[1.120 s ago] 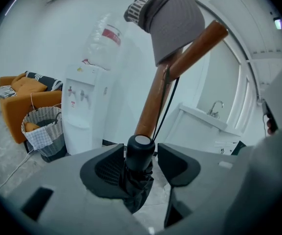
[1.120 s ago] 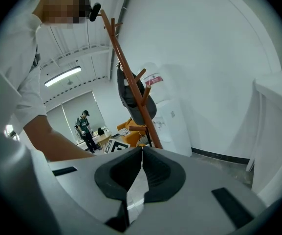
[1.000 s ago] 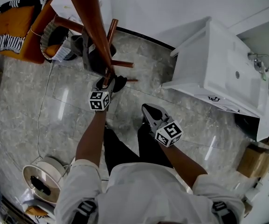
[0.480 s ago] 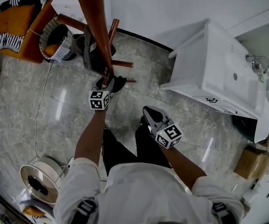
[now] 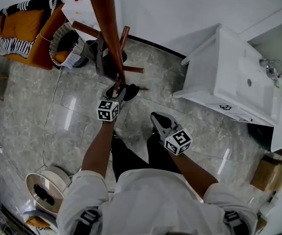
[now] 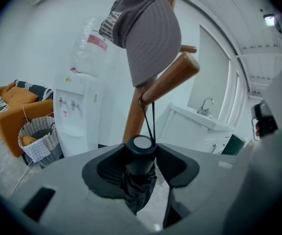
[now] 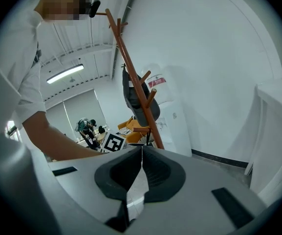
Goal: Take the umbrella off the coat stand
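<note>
A brown wooden coat stand [image 5: 106, 28] rises in front of me, with a grey cap [image 6: 148, 38] on an upper peg. A black folded umbrella [image 6: 140, 182] hangs by its thin strap [image 6: 148, 116] from a slanted peg [image 6: 172, 80]. My left gripper [image 6: 141, 159] reaches up to it; its jaws have just been closing and both pads now press on the umbrella's handle. In the head view the left gripper [image 5: 122, 89] sits at the stand's lower pegs. My right gripper [image 5: 156, 119] hangs lower and to the right, its jaws shut on nothing [image 7: 141, 153].
A white cabinet with a sink [image 5: 228, 77] stands to the right. A wicker basket [image 5: 65, 45] and an orange armchair [image 5: 26, 31] are behind the stand on the left, with a water dispenser [image 6: 77, 116]. A cable reel [image 5: 45, 192] lies on the floor at the lower left.
The left gripper has lifted a little with the umbrella handle between its jaws. The right gripper has stayed where it was.
</note>
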`<action>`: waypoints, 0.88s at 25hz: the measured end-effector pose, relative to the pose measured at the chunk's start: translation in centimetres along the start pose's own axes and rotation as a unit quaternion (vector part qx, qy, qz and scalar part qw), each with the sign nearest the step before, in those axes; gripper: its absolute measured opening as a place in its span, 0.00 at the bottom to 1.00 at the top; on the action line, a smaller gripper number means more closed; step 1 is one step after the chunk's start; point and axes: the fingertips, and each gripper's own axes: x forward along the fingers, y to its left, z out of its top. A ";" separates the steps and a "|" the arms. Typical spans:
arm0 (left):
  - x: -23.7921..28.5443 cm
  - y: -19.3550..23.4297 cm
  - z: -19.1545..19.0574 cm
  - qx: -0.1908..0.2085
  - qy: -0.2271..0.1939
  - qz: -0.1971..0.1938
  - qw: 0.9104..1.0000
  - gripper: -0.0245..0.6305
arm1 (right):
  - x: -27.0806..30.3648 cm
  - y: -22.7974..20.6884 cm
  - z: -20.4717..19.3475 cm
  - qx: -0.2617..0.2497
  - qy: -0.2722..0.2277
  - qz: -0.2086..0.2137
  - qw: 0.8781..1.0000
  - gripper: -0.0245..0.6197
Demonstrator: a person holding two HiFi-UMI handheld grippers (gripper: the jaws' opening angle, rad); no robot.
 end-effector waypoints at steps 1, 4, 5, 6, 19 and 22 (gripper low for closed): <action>-0.4 -0.1 0.1 -0.004 0.000 0.002 1.000 0.35 | 0.0 0.1 0.2 -0.001 -0.001 0.001 1.000 0.06; -1.8 -0.5 0.7 -0.014 -0.004 0.008 1.000 0.35 | -0.1 0.5 0.6 -0.002 -0.004 0.003 1.000 0.06; -2.2 -0.7 1.0 -0.015 -0.008 0.008 1.000 0.35 | 0.0 0.6 0.7 -0.002 -0.004 0.004 1.000 0.06; -2.7 -0.8 1.2 -0.015 -0.012 0.009 1.000 0.35 | 0.0 0.7 0.7 -0.003 -0.004 0.004 1.000 0.06; -8.5 -3.7 2.1 -0.019 -0.006 0.002 1.000 0.35 | -0.4 2.5 2.5 -0.022 -0.003 0.017 1.000 0.06; -10.5 -5.0 2.6 -0.015 -0.006 -0.007 1.000 0.35 | -0.6 2.7 3.0 -0.027 -0.005 0.019 0.999 0.06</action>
